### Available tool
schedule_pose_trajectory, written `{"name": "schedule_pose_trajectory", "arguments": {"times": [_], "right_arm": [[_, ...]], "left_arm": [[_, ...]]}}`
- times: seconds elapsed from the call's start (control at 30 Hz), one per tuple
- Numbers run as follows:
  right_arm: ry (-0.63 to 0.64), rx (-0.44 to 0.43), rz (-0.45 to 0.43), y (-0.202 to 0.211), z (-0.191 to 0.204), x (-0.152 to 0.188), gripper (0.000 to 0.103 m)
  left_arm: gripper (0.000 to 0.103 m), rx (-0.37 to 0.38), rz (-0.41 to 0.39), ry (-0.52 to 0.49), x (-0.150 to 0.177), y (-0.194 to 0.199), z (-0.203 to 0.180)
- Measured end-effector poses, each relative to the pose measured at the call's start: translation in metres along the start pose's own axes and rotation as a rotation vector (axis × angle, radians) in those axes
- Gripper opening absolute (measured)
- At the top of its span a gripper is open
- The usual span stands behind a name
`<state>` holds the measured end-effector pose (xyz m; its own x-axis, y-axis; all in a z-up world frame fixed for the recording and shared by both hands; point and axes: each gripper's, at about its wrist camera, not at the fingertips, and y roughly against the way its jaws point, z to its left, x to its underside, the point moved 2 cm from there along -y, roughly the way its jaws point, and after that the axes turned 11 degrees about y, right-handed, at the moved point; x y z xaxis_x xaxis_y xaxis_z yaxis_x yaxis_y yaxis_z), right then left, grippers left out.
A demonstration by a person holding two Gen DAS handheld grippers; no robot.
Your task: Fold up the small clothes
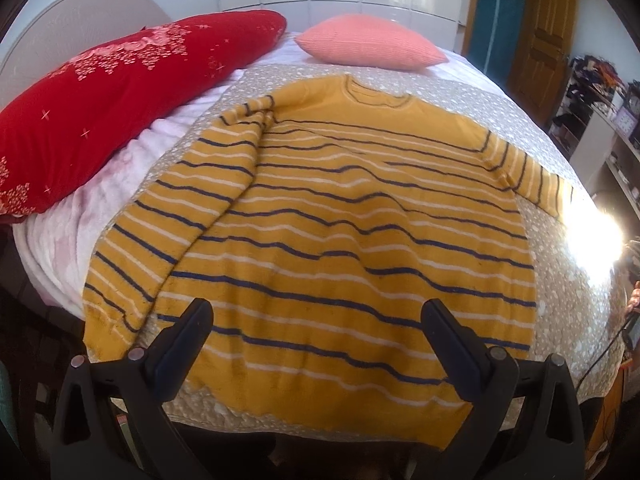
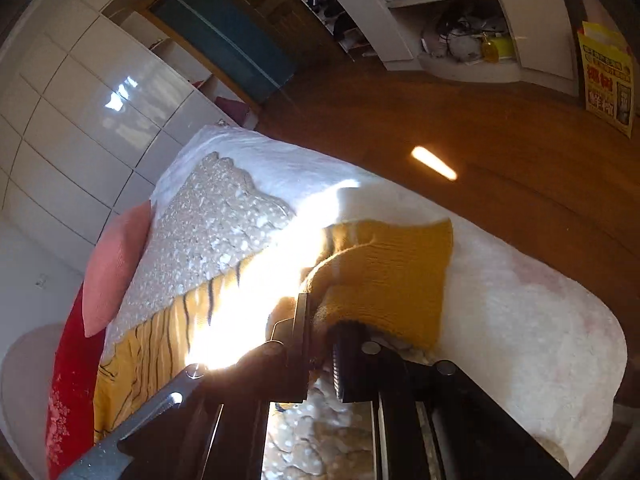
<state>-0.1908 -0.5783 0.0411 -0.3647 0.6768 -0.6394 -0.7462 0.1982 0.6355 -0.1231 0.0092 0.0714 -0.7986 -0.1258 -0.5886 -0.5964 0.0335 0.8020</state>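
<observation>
On the left of the bed lies a red pillow with a pale flower print, resting on a white fleece blanket; beyond it, toward the head of the bed, sits a pink cushion. A beige speckled cover is spread over the middle of the bed, and the yellow striped sweater lies flat on it, neckline toward the cushion and hem toward the near edge. Its left sleeve is folded down along the body; the other sleeve runs out to the right into a patch of glare. The left gripper is above the hem, its two fingers spread wide with nothing between them, and whether they touch the cloth cannot be told. Further right, seen from the right wrist camera, the right gripper is clamped on the right sleeve cuff, a bunch of yellow ribbed knit pinched between the closed fingers at the bed's edge over the white blanket. Past the bed are a wooden floor and white shelves holding assorted items.
</observation>
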Motion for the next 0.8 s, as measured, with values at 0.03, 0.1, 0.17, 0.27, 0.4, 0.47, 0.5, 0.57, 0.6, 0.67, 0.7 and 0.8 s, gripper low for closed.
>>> {"name": "schedule_pose_trajectory", "arguments": {"times": [0.03, 0.1, 0.17, 0.27, 0.4, 0.47, 0.5, 0.57, 0.6, 0.67, 0.7, 0.8], "right_arm": [[0.056, -0.009, -0.019, 0.008, 0.018, -0.007, 0.009], [0.146, -0.073, -0.026, 0.016, 0.061, -0.018, 0.009], [0.244, -0.147, -0.019, 0.022, 0.112, -0.021, 0.009], [0.368, -0.291, 0.033, 0.013, 0.200, -0.010, 0.009], [0.499, -0.445, 0.134, -0.016, 0.317, 0.034, 0.009], [0.557, -0.491, 0.192, -0.036, 0.371, 0.065, 0.009], [0.584, -0.509, 0.220, -0.046, 0.394, 0.080, 0.009], [0.655, -0.515, 0.262, -0.071, 0.438, 0.113, 0.009], [0.691, -0.512, 0.282, -0.081, 0.455, 0.130, 0.009], [0.755, -0.494, 0.326, -0.104, 0.482, 0.165, 0.009], [0.779, -0.484, 0.348, -0.115, 0.493, 0.178, 0.009], [0.838, -0.457, 0.409, -0.140, 0.518, 0.213, 0.012]], "left_arm": [[0.103, -0.008, -0.007, 0.012, -0.002, -0.001, 0.007], [0.103, -0.017, -0.007, 0.034, -0.003, -0.004, 0.019], [0.103, -0.013, 0.000, 0.066, -0.005, -0.009, 0.033], [0.103, -0.004, 0.009, 0.120, -0.005, -0.014, 0.054], [0.103, 0.007, 0.002, 0.177, -0.005, -0.015, 0.084], [0.103, 0.006, -0.012, 0.206, -0.004, -0.013, 0.103], [0.103, 0.006, -0.017, 0.220, -0.004, -0.013, 0.112], [0.103, 0.009, -0.026, 0.256, -0.003, -0.011, 0.131], [0.103, 0.012, -0.029, 0.273, -0.003, -0.011, 0.139], [0.103, 0.014, -0.031, 0.306, -0.003, -0.012, 0.155], [0.103, 0.013, -0.030, 0.320, -0.003, -0.013, 0.163], [0.103, 0.005, -0.023, 0.356, -0.002, -0.019, 0.182]]}}
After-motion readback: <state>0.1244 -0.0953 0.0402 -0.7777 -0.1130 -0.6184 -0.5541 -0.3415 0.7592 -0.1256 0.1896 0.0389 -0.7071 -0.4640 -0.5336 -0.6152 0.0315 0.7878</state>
